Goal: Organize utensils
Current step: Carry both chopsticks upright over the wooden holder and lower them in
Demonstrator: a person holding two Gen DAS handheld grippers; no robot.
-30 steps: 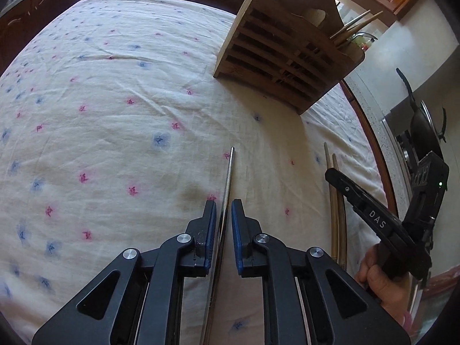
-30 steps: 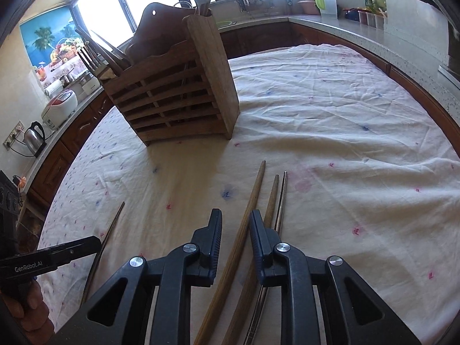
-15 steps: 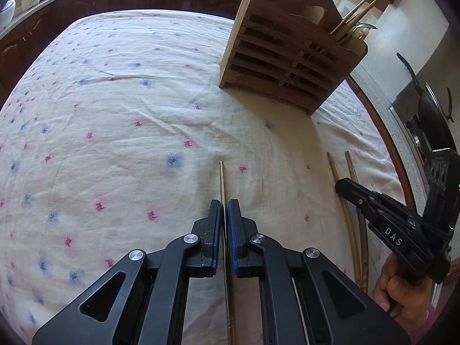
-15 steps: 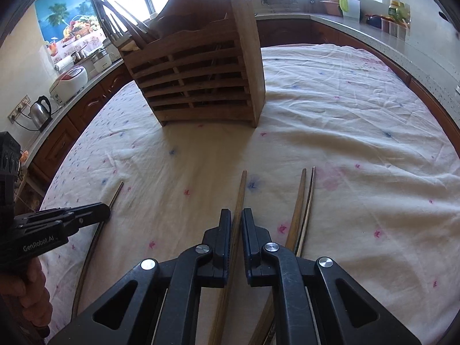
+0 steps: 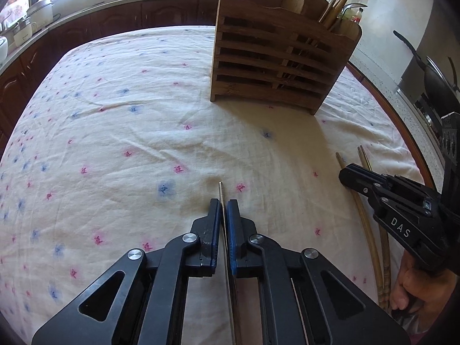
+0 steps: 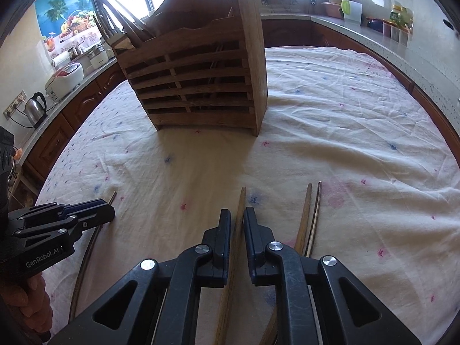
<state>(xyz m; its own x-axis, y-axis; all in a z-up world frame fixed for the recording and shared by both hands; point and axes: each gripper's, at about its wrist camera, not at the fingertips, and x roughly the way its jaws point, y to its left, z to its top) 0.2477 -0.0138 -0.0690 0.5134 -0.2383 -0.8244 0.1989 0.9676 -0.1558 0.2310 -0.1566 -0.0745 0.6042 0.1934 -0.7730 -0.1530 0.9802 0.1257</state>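
My left gripper is shut on a thin metal chopstick whose tip sticks out past the jaws, just above the floral cloth. My right gripper is shut on a wooden chopstick. A second wooden chopstick and a metal chopstick lie on the cloth just right of it. The slatted wooden utensil holder stands upright ahead, with several utensils in it; it also shows in the right wrist view. The left gripper shows in the right wrist view, the right gripper in the left wrist view.
The table is covered with a white floral cloth. Dark wood cabinets and a counter with a kettle and a rice cooker ring the table. A pan sits on a stove at the right.
Both grippers closed on their chopsticks, the left on the metal one, the right on the wooden one. Both have drawn back along them and moved closer to the holder.
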